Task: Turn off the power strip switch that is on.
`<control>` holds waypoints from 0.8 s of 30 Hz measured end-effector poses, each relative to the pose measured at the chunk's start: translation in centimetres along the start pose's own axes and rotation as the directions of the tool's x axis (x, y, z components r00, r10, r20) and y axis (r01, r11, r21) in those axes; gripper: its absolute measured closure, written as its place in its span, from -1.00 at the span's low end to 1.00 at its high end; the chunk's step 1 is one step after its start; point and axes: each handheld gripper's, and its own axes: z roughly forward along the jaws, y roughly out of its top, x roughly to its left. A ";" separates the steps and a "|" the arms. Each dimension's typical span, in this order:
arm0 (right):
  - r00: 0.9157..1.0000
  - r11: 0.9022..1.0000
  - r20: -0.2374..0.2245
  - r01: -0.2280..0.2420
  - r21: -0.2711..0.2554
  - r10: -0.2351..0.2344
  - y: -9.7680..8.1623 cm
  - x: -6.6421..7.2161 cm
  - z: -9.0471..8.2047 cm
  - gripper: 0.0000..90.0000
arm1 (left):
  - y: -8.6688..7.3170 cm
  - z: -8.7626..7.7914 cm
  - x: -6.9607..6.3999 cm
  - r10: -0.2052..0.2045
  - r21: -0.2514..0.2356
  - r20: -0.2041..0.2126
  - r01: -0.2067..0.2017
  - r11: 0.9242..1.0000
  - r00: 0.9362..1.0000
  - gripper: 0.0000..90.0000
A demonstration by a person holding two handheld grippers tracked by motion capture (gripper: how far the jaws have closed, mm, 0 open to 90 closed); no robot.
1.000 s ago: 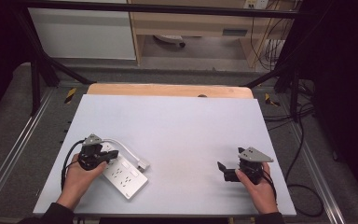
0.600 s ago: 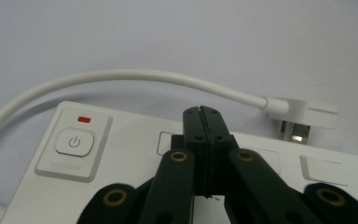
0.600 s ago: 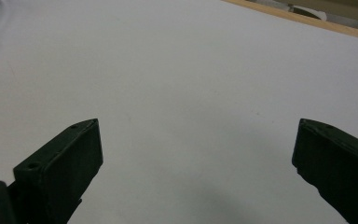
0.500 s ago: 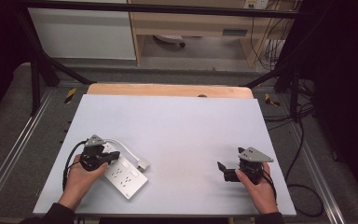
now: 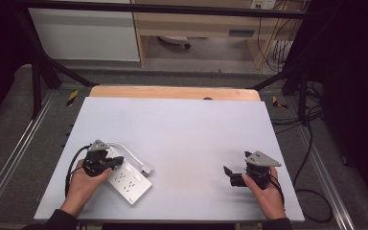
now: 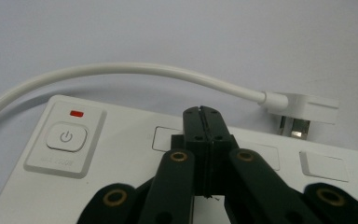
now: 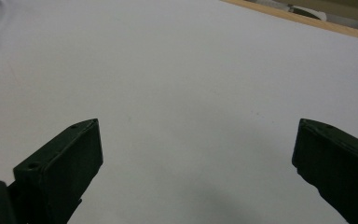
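Jaws closed over white power strip [image 6: 121, 163]

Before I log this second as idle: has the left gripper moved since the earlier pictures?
No. In the high view the left gripper sits at the same end of the white power strip, equally far from the table's near edge.
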 end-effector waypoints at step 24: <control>1.000 1.000 -0.003 0.000 0.001 0.000 0.0 0.0 0.0 -0.95 | -0.1 0.1 0.1 -0.006 -0.007 -0.005 0.006 1.000 1.000 1.00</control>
